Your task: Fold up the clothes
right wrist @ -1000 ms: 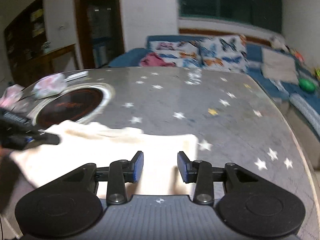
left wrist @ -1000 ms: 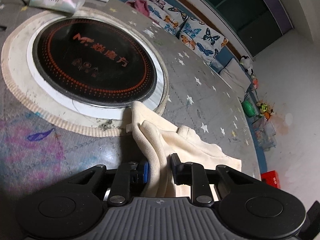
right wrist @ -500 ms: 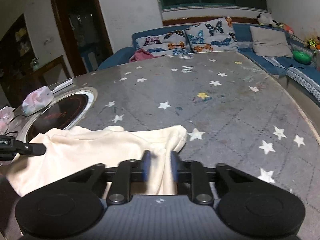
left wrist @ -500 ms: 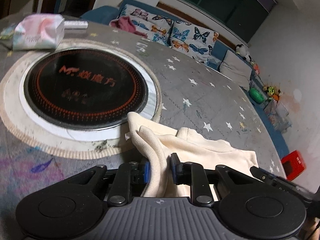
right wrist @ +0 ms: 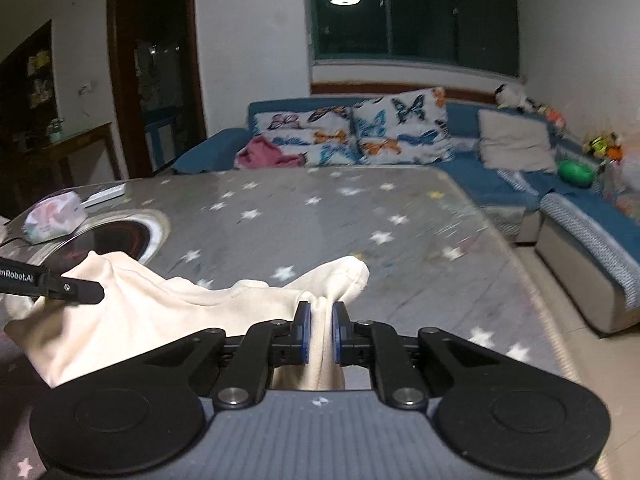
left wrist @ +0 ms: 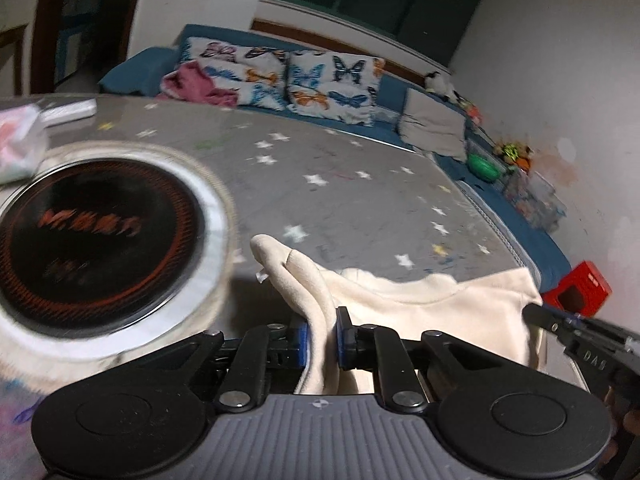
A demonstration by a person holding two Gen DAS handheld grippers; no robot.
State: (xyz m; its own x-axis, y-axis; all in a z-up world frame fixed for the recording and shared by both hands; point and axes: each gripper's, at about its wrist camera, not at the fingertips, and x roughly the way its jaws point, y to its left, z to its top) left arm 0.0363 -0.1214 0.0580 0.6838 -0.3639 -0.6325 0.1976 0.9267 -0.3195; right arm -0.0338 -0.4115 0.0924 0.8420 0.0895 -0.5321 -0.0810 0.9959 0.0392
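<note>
Dim living room at night, with a grey star-printed table (right wrist: 360,216) in front of a blue corner sofa (right wrist: 500,184) under a dark window (right wrist: 412,12).

Left gripper (left wrist: 322,334) clamped on a bunched fold of the cream garment (left wrist: 420,300), blue pads pressed against the fabric from both sides; jaws just closing further, cloth between them. Right gripper (right wrist: 321,334) likewise pinched shut on another gathered edge of the same cream garment (right wrist: 160,312), fabric squeezed thin between the blue pads.

Garment stretched between the two grips at the near edge of the table, a rounded corner poking up past each pair of pads. In the left wrist view, the right gripper's black fingertip (left wrist: 538,314) biting the far right corner of the cloth; in the right wrist view, the left gripper's fingertip (right wrist: 80,292) on the left part of the garment.

Further out on the left, a round black induction cooktop (left wrist: 92,240) with orange markings set into the table, ringed in white. Beyond it, at the far left edge, a soft pack of tissues (right wrist: 54,218) and a flat white remote-like item (right wrist: 106,196). Butterfly-print cushions (right wrist: 360,132) and a pink cloth (right wrist: 264,154) on the sofa behind the table; a green ball (right wrist: 576,172) on the right stretch. Red box (left wrist: 580,292) on the floor at far right in the left wrist view.
</note>
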